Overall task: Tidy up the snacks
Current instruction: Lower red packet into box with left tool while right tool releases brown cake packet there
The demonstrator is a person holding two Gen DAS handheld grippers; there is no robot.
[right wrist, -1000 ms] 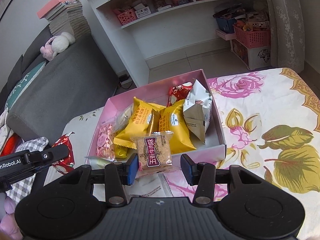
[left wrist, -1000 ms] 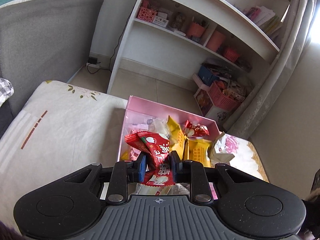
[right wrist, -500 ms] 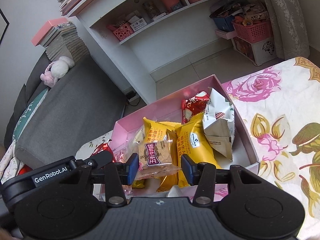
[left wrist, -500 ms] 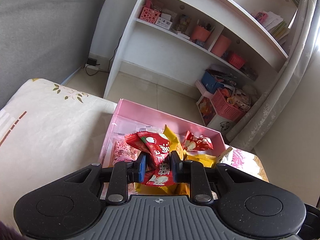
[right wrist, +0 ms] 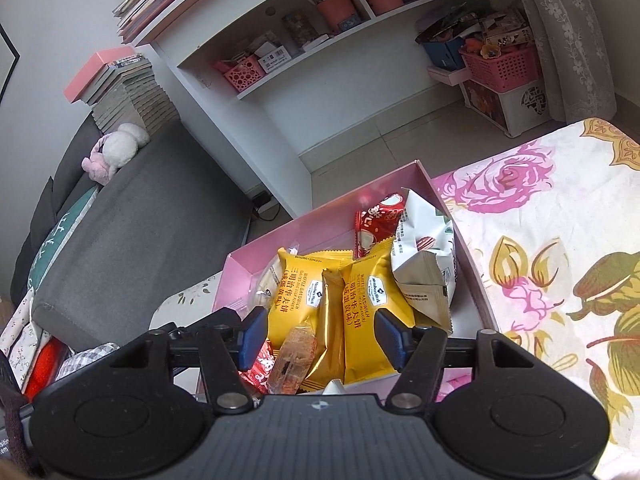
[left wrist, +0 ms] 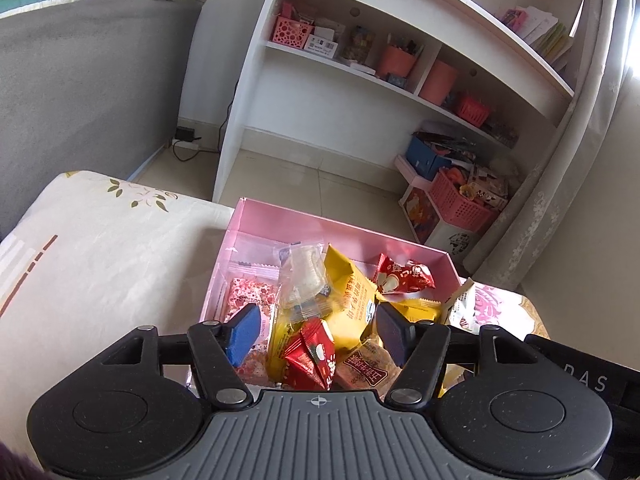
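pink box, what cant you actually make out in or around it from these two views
- Pink box near wall: both views, hidden behind each gripper's body.
- Box floor: both views, buried under packets.
- Red packet lower end: left wrist view, cut off by the left gripper.
- Clear-wrapped brown snack: right wrist view, blurred, label unreadable.

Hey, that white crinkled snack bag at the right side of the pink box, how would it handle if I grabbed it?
The white bag looks puffed and creased, so probably light and crushable. Its glossy film may slip. Leaning on the pink box wall, it could flop over.
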